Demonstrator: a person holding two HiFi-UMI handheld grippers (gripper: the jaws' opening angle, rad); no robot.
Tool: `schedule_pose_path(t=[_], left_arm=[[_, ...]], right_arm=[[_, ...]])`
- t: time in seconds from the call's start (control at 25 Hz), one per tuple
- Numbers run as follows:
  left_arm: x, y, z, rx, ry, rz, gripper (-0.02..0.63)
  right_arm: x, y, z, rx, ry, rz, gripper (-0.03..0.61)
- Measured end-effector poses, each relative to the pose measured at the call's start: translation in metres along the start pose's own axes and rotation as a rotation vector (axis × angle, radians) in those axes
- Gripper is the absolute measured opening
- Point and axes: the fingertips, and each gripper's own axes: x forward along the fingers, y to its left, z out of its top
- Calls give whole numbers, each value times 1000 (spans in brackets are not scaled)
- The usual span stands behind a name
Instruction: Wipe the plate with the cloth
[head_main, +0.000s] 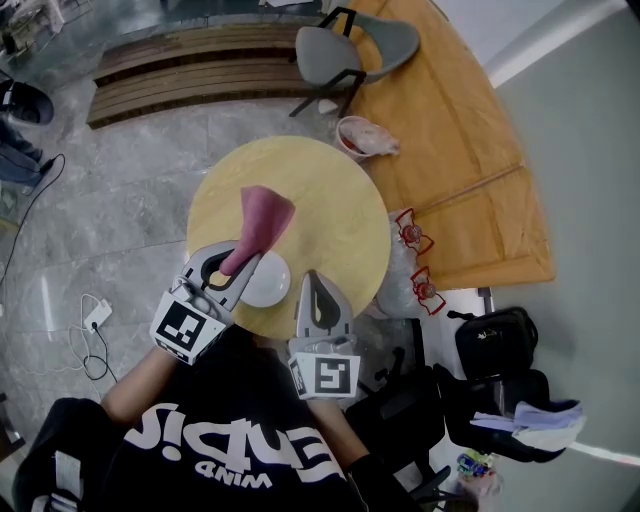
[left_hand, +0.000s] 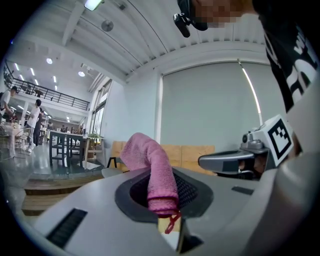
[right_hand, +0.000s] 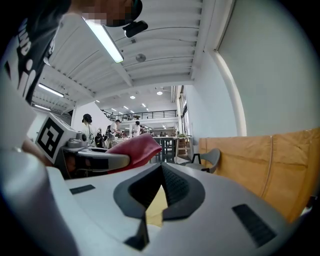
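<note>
head view: cloth (head_main: 262, 215) is held by left gripper (head_main: 240, 262) above plate (head_main: 272, 285) on table (head_main: 335, 195); wiping is judged hardly begun; right gripper (head_main: 313, 278) is parked beside the plate, path unobstructed | left gripper view: jaws are clenched on the cloth's end | right gripper view: jaws are pressed together, nothing is gripped.

Pink cloth pinched, white plate on table.
Cloth (left_hand: 152, 167): pink, knit-textured, one end clamped between the closed jaws of the left gripper (head_main: 232, 266); the free length arches up and away from the person, drooping over at its tip. Plate (head_main: 270, 283): small, round, plain white, flat on the round wooden table (head_main: 330, 200) near the person's edge, partly under that gripper.
</note>
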Motion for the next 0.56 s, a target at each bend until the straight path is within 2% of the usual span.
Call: schedule_pose_path(t=[0.56], left_arm=[[-8, -5, -4, 3, 14, -10, 51]], right_arm=[[2, 13, -1, -2, 10, 28, 21]])
